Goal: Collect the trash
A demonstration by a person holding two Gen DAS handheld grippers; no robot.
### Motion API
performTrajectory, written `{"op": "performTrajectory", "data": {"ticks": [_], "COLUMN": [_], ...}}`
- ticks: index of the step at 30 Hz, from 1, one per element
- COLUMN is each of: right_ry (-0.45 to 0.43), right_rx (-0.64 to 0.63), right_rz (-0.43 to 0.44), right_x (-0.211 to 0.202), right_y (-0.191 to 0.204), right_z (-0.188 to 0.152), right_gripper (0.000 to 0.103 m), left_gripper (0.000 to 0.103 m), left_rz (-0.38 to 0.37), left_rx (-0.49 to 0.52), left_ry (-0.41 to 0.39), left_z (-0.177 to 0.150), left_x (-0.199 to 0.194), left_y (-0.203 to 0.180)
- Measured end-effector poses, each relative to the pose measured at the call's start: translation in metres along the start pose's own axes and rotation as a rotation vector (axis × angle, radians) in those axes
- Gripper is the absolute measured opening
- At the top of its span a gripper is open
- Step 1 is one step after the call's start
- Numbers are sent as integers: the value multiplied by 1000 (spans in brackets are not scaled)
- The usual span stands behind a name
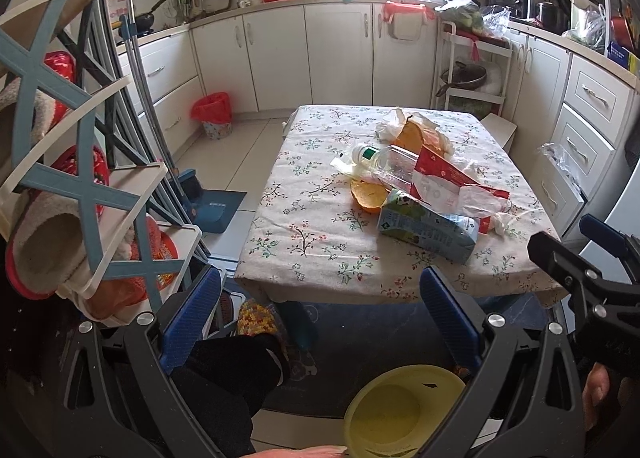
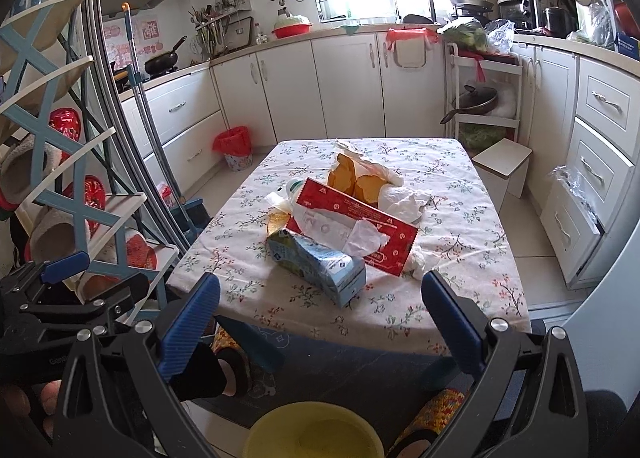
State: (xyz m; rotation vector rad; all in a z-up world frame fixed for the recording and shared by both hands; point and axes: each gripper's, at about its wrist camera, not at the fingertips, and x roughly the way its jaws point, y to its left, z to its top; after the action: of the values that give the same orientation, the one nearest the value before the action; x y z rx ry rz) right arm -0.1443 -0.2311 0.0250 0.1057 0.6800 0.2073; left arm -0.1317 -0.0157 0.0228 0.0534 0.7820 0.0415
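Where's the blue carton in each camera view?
Left wrist: the blue carton lies right of centre, at the near end of the trash pile.
Right wrist: the blue carton lies at centre, nearest the camera.
Shared landmark: the red packet directly behind it on the table.

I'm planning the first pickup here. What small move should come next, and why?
Probably ease the right gripper forward toward the blue carton. Both grippers are open and empty, short of the table, and the carton lies nearest its front edge, with the yellow bin waiting below.
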Motion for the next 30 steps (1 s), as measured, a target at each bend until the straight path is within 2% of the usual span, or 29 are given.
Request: {"op": "performTrajectory", "data": {"ticks": [19,28,30], "right_ry": [6,115,174], "right_rx": [-123,-200,-230], "right_rz": [-2,-8,-7], "right_x": [69,123,137], "right_y": [-19,-35,-37], "right_z": [44,58,58], "right_gripper": [97,97,97], "left_gripper": [96,96,96], "left_rz": [0,-34,-46], "left_rx": [17,11,11], "left_ry": [56,82,89], "left_z": [15,24,26], "left_x": [55,85,90], "left_y": [-8,-10,-11]}}
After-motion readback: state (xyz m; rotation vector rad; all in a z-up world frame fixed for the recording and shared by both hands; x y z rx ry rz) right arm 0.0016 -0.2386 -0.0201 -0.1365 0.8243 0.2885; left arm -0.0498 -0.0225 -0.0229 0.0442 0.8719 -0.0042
